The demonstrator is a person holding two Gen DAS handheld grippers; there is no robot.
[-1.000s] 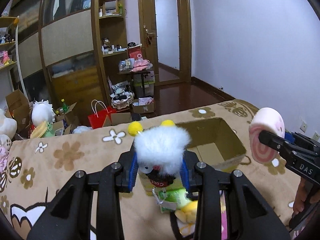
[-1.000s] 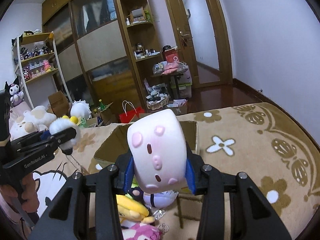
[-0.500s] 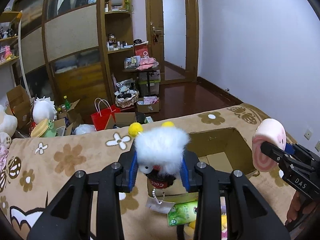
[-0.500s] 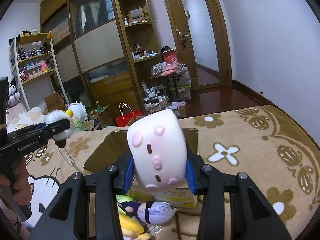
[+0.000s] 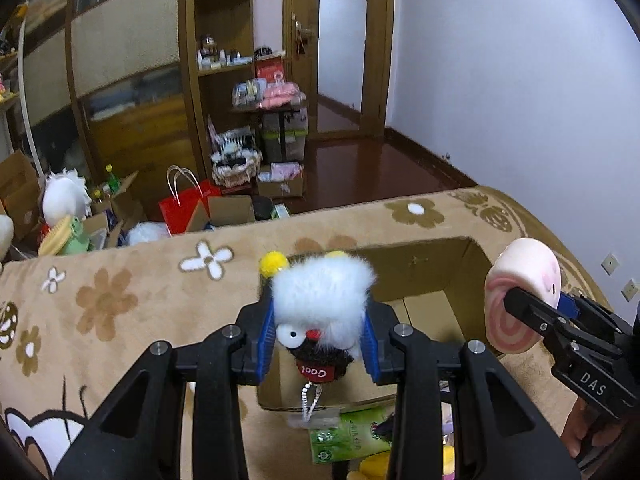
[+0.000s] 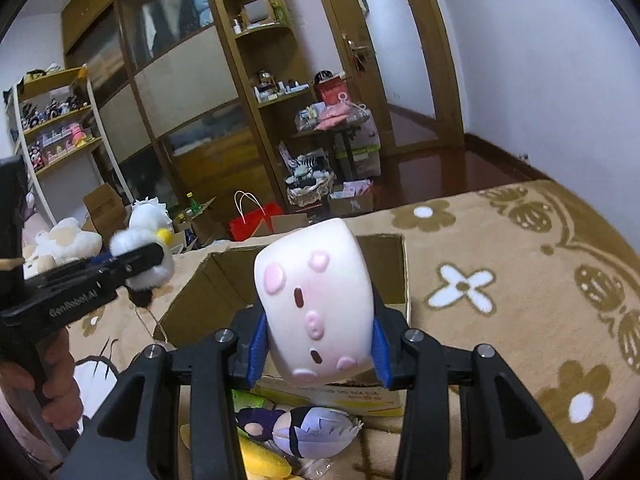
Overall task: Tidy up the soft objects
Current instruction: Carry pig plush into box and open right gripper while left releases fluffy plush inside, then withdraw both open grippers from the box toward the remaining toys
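Observation:
My left gripper (image 5: 318, 342) is shut on a white fluffy plush (image 5: 322, 300) with yellow pompoms and a black "Cool" base, held above the near edge of an open cardboard box (image 5: 424, 272). My right gripper (image 6: 318, 344) is shut on a white squishy roll toy (image 6: 316, 304) with pink spots, held over the same box (image 6: 224, 280). Each gripper shows in the other view: the right one with the roll (image 5: 520, 300), the left one with the fluffy plush (image 6: 140, 258).
The box sits on a tan flowered blanket (image 6: 500, 280). More soft toys lie in front of the box: a purple-haired doll (image 6: 308, 428), a yellow plush (image 6: 260, 460) and a green packet (image 5: 348, 432). Beyond the bed edge stand a red bag (image 5: 188, 204), cartons and shelves.
Both grippers have risen and moved forward over the box with their toys still held. The toys in front of the box have slid lower in view.

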